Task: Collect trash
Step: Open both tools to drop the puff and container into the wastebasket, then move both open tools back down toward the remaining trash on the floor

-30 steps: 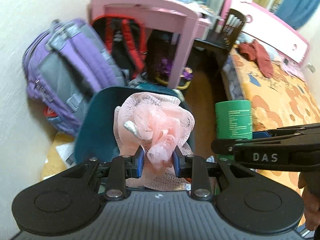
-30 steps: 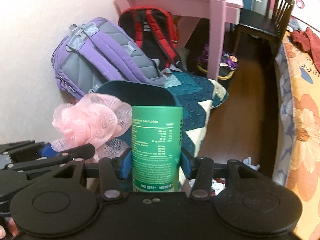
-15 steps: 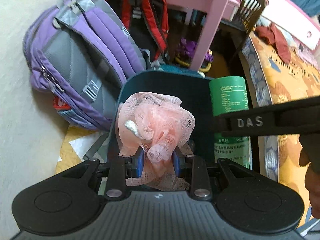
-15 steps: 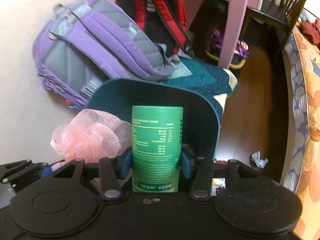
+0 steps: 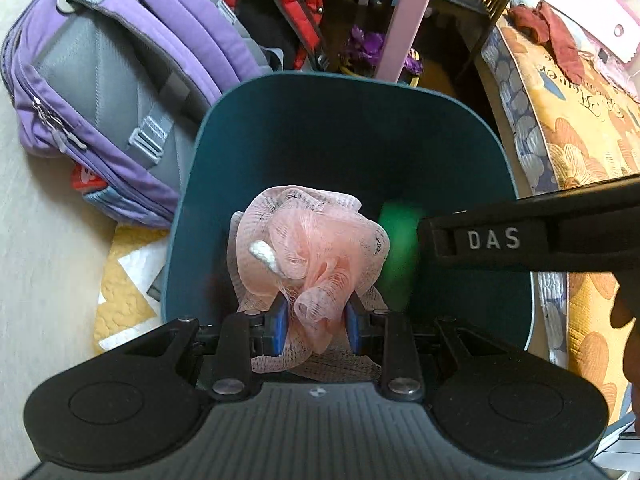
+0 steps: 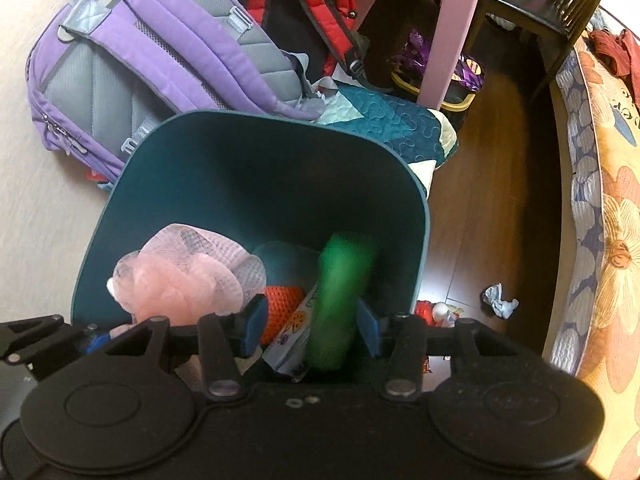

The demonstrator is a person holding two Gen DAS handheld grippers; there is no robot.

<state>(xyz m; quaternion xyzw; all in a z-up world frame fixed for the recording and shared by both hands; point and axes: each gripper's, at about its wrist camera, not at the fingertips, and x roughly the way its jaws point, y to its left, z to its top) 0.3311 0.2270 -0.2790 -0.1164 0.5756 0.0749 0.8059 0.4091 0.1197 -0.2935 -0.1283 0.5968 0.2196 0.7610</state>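
Note:
My left gripper (image 5: 316, 322) is shut on a pink mesh bath sponge (image 5: 308, 248) and holds it over the open teal trash bin (image 5: 320, 92). The sponge also shows in the right wrist view (image 6: 180, 280). My right gripper (image 6: 310, 326) is open over the bin (image 6: 256, 148). A green canister (image 6: 340, 296) is motion-blurred and tilted between its spread fingers, dropping free into the bin; it also shows in the left wrist view (image 5: 396, 256). Red mesh (image 6: 282, 304) and a printed wrapper (image 6: 296, 332) lie inside the bin.
A purple backpack (image 6: 152, 64) and a red-black backpack (image 6: 304, 8) lean behind the bin. A pink table leg (image 6: 452, 28) and dark chair (image 6: 548, 4) stand beyond. A floral mattress (image 6: 600, 200) runs along the right. Crumpled paper (image 6: 498, 300) lies on the wooden floor.
Both grippers moved forward over the bin. My right gripper opened and let go of the green canister, which is falling. My left gripper still holds the sponge.

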